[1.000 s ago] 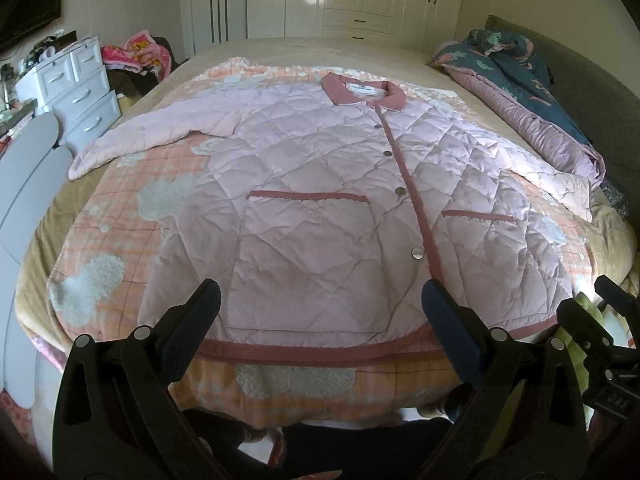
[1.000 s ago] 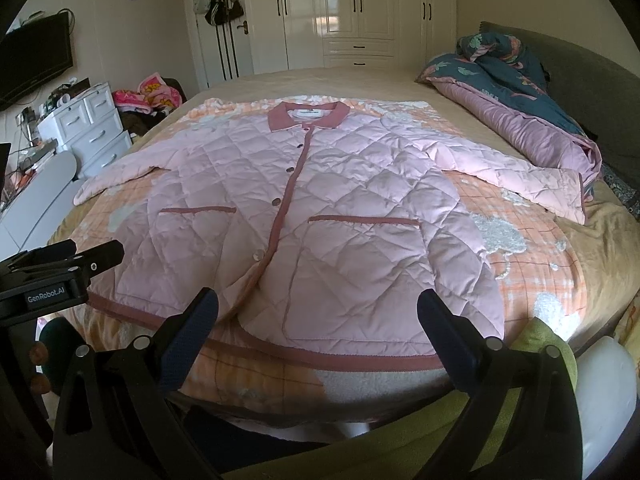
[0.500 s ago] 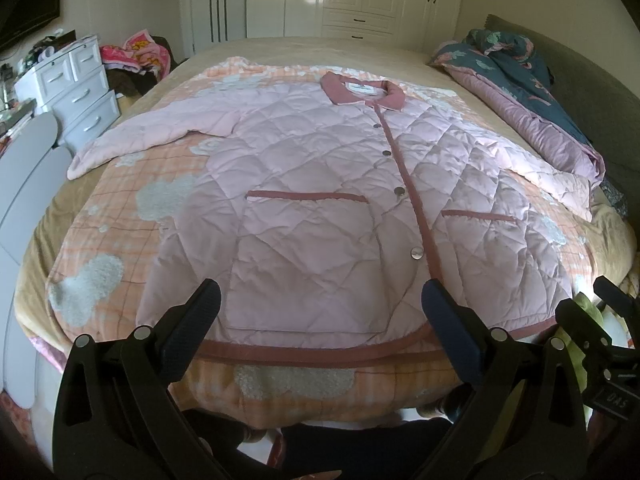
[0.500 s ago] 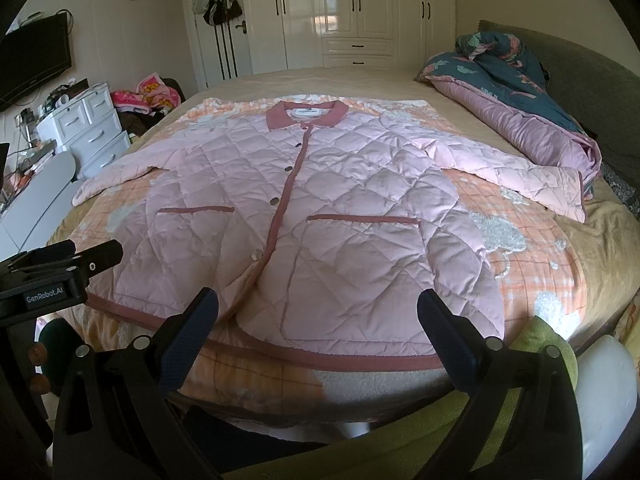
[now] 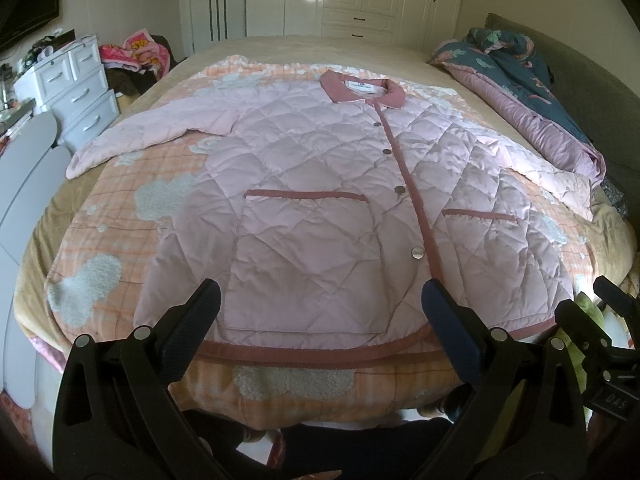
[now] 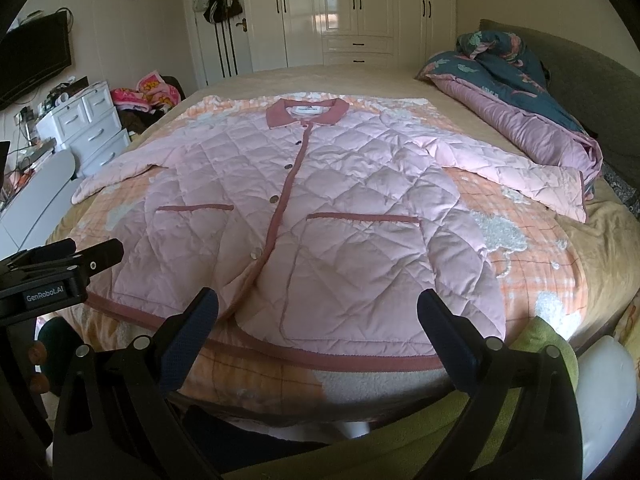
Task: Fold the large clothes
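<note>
A pink quilted jacket (image 5: 320, 216) (image 6: 320, 216) lies flat and buttoned on the bed, collar at the far end, both sleeves spread out to the sides, its dark-pink hem toward me. My left gripper (image 5: 320, 300) hangs open just above the hem on the jacket's left half, holding nothing. My right gripper (image 6: 318, 300) is open too, over the hem of the right half, and is empty. The right gripper's body shows at the right edge of the left wrist view, and the left gripper's body at the left edge of the right wrist view.
The bed (image 5: 72, 216) carries an orange checked blanket (image 5: 120, 216) under the jacket. A bunched blue and purple duvet (image 5: 520, 80) lies along the bed's right side. White drawers (image 5: 76, 88) stand at the left, wardrobes (image 6: 352, 8) behind. A person's dark trousers show below.
</note>
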A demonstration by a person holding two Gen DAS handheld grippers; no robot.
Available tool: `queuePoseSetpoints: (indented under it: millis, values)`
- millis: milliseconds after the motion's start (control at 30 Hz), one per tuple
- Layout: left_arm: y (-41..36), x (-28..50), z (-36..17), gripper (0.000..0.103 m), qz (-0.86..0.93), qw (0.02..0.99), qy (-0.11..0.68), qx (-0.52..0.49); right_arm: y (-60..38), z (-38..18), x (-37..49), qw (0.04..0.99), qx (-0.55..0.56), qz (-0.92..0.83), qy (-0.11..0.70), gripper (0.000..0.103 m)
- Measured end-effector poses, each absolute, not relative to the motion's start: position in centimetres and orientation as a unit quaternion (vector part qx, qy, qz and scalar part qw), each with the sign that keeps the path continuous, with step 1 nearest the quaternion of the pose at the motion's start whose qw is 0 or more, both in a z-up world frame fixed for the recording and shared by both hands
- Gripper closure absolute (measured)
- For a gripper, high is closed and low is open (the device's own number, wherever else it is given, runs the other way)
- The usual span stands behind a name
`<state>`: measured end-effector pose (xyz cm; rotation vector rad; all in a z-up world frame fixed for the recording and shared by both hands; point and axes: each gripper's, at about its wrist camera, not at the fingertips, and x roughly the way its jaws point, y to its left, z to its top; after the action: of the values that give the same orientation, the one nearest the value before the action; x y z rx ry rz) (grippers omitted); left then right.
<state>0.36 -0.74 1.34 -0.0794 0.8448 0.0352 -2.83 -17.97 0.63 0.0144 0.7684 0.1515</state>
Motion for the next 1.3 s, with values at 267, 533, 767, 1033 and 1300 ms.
queuePoseSetpoints:
  millis: [267,533,767,1033,1300]
  values:
    - [-1.1,0.7,1.2,0.009,0.014,0.909,0.414,-0.038,-18.3,0.3,-2.5,0.924,0.012,0.072,0.376,0.004]
    - [-1.4,2.2,0.5,0.009,0.008,0.905,0.423,-0.044,-19.2,0.6,-0.6,0.921,0.019,0.073,0.382,0.004]
    - [-2.1,4.5,0.9,0.009,0.000,0.905,0.423,-0.043,-20.2,1.0,1.7,0.918,0.026,0.070,0.389,0.004]
    - [-2.4,8.0,2.1,0.009,-0.007,0.903,0.424,-0.067,-21.4,2.1,4.8,0.918,0.036,0.073,0.388,0.004]
    - [-2.9,11.4,2.9,0.009,-0.017,0.903,0.424,-0.070,-22.5,3.0,8.7,0.917,0.054,0.070,0.390,0.004]
